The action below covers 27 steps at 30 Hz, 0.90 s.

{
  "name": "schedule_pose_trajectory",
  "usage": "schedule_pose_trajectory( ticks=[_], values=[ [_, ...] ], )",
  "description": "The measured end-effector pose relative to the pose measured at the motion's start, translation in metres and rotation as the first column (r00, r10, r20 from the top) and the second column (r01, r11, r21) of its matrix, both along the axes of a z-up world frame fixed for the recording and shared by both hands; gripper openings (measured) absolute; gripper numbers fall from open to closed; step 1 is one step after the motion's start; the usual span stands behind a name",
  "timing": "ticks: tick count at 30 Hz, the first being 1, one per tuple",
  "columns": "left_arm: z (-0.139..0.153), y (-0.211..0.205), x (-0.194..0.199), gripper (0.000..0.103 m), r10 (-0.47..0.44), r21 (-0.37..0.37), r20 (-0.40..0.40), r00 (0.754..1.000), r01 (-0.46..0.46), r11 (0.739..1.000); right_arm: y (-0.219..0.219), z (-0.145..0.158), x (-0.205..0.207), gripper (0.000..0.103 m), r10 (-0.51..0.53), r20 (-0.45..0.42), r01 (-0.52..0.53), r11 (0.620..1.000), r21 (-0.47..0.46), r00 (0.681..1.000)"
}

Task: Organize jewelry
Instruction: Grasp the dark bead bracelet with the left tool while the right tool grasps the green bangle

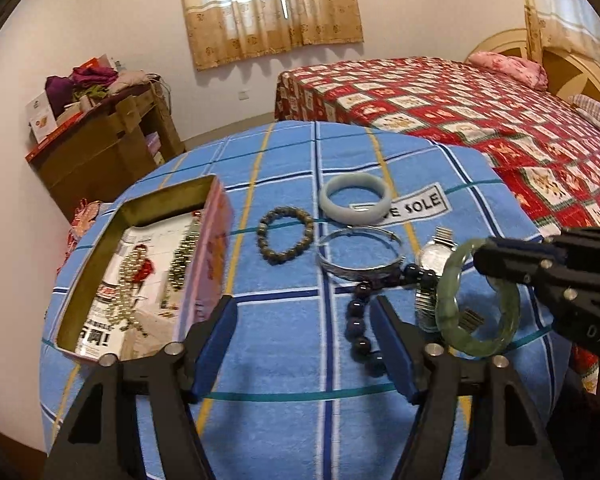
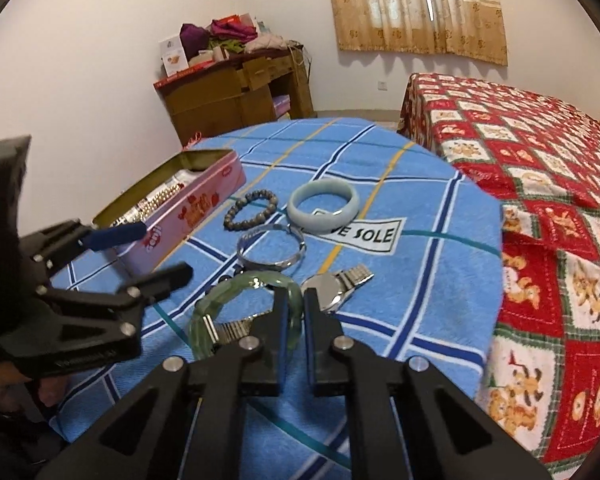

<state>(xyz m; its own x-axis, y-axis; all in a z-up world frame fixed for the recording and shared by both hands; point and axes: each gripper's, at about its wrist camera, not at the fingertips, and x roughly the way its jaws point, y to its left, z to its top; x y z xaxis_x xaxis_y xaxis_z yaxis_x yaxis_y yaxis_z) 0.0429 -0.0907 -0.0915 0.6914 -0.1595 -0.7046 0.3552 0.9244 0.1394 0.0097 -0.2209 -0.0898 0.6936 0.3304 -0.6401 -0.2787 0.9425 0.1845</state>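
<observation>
"SOLE" label [image 2: 364, 236] beside pale bangle [image 2: 323, 205] (leading letters hidden)

Home bedroom: quilted bed [image 1: 480, 120], curtains [image 1: 272, 8]

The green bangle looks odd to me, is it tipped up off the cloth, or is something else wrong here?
Yes: the green bangle stands tilted because the right gripper pinches its rim. It hangs over the wristwatch. The other pieces on the blue cloth lie flat, and nothing looks spilled or broken.
</observation>
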Motion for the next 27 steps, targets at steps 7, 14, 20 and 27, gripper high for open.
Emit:
schedule_pose_trajectory(
  ticks=[7,14,20,27],
  values=[
    [-0.022,-0.013,0.012,0.051,-0.041,-0.009,-0.102,0.994,0.040,0.999,-0.008,0.009,-0.005,0.009,-0.012,0.025,0.011,1.000,0.020,1.000],
    [-0.029,-0.012,0.013,0.014,-0.092,-0.051,-0.160,0.983,0.085,0.995,-0.015,0.008,-0.003,0.009,-0.026,0.022,0.025,0.999,0.047,0.999],
    [-0.012,0.003,-0.001,0.013,-0.103,-0.091,-0.118,0.988,0.093,0.992,-0.016,0.010,-0.005,0.009,-0.034,0.036,0.032,0.998,0.051,0.999],
    [0.031,0.021,-0.019,0.013,-0.109,-0.134,-0.018,0.994,0.105,0.985,-0.011,0.013,-0.006,0.009,-0.024,0.043,0.022,0.999,0.049,0.999]
  ],
)
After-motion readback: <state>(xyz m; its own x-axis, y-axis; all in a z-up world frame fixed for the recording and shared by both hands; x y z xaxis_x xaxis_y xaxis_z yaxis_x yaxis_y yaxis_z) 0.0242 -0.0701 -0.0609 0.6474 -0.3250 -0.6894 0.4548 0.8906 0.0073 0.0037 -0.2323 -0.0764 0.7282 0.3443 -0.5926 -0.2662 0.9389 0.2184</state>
